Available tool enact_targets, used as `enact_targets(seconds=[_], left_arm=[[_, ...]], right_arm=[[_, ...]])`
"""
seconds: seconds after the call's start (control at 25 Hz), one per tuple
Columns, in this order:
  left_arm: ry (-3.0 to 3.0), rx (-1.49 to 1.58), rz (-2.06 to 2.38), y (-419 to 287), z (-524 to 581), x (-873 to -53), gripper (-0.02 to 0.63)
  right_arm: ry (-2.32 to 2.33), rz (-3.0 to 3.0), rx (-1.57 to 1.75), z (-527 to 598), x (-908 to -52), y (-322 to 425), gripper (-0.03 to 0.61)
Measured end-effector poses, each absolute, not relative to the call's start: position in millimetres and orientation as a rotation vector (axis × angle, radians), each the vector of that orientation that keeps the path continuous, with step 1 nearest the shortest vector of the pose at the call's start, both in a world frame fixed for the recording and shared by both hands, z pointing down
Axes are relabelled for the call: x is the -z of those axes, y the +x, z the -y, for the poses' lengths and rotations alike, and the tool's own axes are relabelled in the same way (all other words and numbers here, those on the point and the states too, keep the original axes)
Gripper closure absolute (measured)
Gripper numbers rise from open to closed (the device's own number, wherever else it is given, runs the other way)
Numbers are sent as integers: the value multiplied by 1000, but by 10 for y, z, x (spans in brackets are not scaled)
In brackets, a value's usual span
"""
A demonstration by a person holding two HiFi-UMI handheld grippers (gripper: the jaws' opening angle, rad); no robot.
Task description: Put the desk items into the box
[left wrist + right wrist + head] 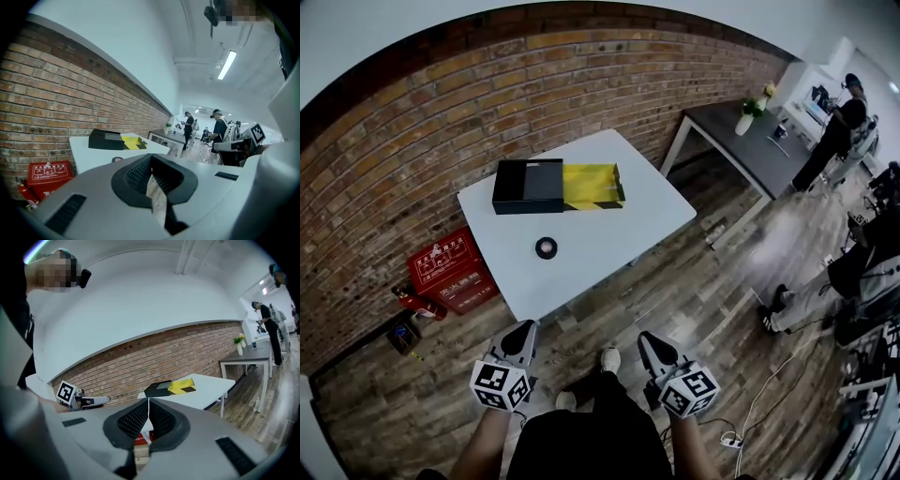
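Observation:
On the white table (609,225) lies a black box (528,186) with its yellow tray (592,186) slid out to the right. A small black tape roll (547,247) rests on the table in front of it. Both grippers hang short of the table's near edge, above the wooden floor. My left gripper (522,330) is shut and empty, and so is my right gripper (645,339). The left gripper view has the box (112,139) beyond the closed jaws (151,161). In the right gripper view the box (171,387) lies ahead of the jaws (148,404), with the left gripper (82,401) at the left.
A red fire-equipment box (450,270) stands on the floor against the brick wall, left of the table. A dark grey desk (741,141) with a vase (748,117) sits to the right. People (834,131) stand and sit at the far right.

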State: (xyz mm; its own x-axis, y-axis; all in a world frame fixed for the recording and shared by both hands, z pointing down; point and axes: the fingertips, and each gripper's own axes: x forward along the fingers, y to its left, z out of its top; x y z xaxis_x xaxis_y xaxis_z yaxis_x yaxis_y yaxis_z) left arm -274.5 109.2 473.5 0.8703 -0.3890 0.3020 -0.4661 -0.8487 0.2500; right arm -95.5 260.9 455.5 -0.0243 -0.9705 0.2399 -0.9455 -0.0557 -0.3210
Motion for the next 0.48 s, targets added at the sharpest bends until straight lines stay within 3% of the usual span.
enact_targets(seconds=[0.48], left_arm=[[2751,-338,728,-1684,-612,-4510,600]], right_arm=[[-2034,-2222,615,-2001,-4524,21,557]])
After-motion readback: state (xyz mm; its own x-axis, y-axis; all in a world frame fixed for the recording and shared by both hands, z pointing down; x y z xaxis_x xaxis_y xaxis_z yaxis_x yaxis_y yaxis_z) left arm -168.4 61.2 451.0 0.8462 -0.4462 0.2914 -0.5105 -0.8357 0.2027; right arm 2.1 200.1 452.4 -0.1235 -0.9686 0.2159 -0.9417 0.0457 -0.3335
